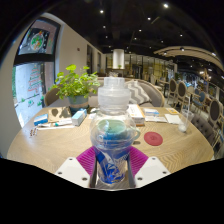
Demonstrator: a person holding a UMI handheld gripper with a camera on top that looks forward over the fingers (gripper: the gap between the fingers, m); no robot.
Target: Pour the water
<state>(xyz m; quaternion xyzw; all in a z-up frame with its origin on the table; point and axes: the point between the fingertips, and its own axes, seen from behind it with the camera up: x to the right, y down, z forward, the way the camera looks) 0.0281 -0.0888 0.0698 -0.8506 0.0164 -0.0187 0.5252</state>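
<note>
Tongs clamp a clear plastic water bottle with a blue label, both pink pads pressed against its sides. Its label writing cannot be read. Its long axis runs straight ahead from the tongs, with the white cap end farthest away, above a round wooden worktop. Beyond it on the worktop stand a green potted plant, a clear drinking glass and a red round coaster.

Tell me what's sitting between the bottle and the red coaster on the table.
In the gripper view, only bare tabletop lies between the bottle, held in the jaws, and the red coaster.
</note>
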